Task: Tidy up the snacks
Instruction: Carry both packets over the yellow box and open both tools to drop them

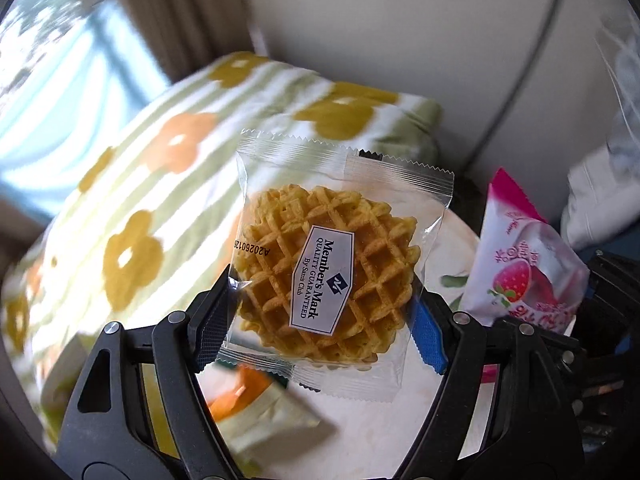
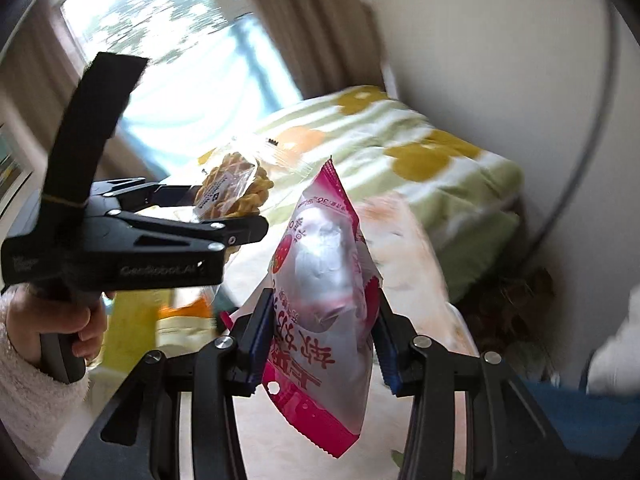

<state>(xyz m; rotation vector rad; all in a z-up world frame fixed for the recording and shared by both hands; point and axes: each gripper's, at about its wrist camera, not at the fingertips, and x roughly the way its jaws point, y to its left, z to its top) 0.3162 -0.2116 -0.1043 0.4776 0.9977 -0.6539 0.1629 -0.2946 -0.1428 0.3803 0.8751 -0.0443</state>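
A clear packet with a round golden waffle (image 1: 326,268) hangs in the air, and my left gripper (image 1: 320,328) is shut on its lower sides. To its right in the left wrist view stands a pink strawberry snack pouch (image 1: 524,276). That same pink and silver pouch (image 2: 324,300) is upright between the blue pads of my right gripper (image 2: 322,350), which is shut on it. In the right wrist view my left gripper (image 2: 224,208) reaches in from the left with the waffle packet (image 2: 236,192), held by a hand (image 2: 76,320) in a white fleecy sleeve.
Below both grippers lies a pale round tabletop (image 1: 360,432) with an orange and white snack packet (image 1: 248,404) on it. Behind is a bed with a green, yellow and orange flowered blanket (image 1: 160,168). A window and brown curtains (image 2: 312,20) stand at the back, a white wall on the right.
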